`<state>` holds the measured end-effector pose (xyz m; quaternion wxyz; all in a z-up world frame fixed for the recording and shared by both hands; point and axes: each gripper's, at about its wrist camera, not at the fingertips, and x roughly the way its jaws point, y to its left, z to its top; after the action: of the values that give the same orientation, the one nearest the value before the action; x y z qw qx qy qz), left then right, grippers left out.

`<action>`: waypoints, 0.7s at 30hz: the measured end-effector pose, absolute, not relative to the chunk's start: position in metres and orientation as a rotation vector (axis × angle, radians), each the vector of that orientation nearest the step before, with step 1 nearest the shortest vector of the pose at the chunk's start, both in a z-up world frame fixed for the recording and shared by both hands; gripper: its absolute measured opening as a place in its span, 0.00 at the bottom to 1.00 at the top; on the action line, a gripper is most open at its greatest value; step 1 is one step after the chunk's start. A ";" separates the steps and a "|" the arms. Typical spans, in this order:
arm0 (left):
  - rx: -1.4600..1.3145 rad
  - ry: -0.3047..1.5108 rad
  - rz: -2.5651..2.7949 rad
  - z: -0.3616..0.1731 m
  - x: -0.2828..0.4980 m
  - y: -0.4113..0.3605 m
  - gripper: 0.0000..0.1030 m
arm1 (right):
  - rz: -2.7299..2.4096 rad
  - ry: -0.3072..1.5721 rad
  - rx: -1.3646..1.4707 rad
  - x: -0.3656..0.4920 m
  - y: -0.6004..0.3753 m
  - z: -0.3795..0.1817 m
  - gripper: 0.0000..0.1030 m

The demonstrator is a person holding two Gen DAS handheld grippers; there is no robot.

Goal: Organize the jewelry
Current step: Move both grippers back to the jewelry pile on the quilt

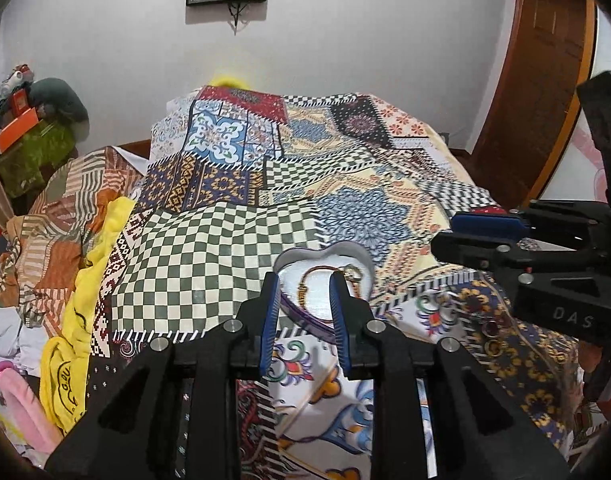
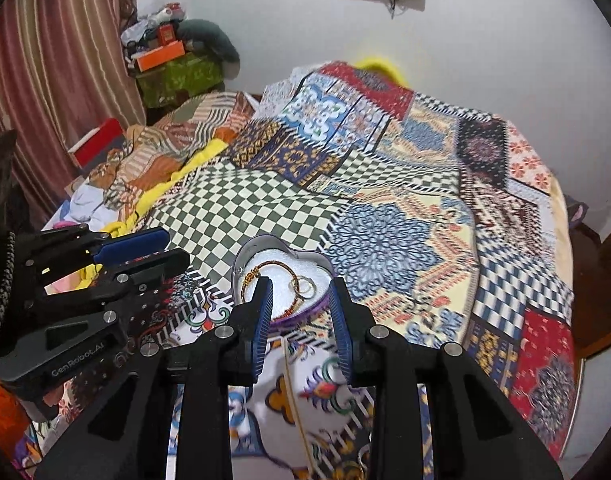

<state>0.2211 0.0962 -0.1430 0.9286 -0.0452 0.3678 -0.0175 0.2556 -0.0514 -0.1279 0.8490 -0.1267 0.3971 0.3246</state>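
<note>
A heart-shaped tin (image 1: 345, 246) (image 2: 265, 241) with a white lining lies open on the patchwork bedspread. Inside it rest a braided red-and-gold bracelet (image 1: 303, 270) (image 2: 252, 273) and a thin gold ring (image 1: 354, 273) (image 2: 305, 287). My left gripper (image 1: 304, 282) hovers above the tin's near side, its blue pads apart with nothing between them. My right gripper (image 2: 300, 285) is raised over the same tin, also open and empty. Each gripper shows in the other's view, the right (image 1: 445, 233) and the left (image 2: 177, 246). Two small ring-like pieces (image 1: 492, 336) lie on the cloth to the right.
The patchwork bedspread (image 1: 233, 240) covers the bed, with a folded bundle (image 1: 233, 136) further back. Yellow cloth (image 1: 77, 320) and crumpled clothes pile up at the left. A wooden door (image 1: 545, 80) stands on the right, a curtain (image 2: 45, 60) on the left.
</note>
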 end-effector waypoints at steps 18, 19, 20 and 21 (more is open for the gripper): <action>-0.067 0.802 -0.128 -0.141 0.198 0.027 0.31 | 0.528 0.785 -0.200 0.226 -0.152 -0.115 0.40; -0.064 0.807 -0.136 -0.143 0.198 0.022 0.31 | 0.524 0.791 -0.195 0.225 -0.156 -0.116 0.40; -0.059 0.815 -0.145 -0.145 0.198 0.016 0.31 | 0.519 0.799 -0.186 0.225 -0.161 -0.119 0.40; -0.056 0.824 -0.155 -0.148 0.199 0.011 0.31 | 0.517 0.804 -0.180 0.225 -0.165 -0.121 0.40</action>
<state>0.1994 0.0113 -0.1482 0.9130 -0.0273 0.4000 -0.0753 0.2249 -0.1648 -0.1214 0.8840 -0.0864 0.3866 0.2483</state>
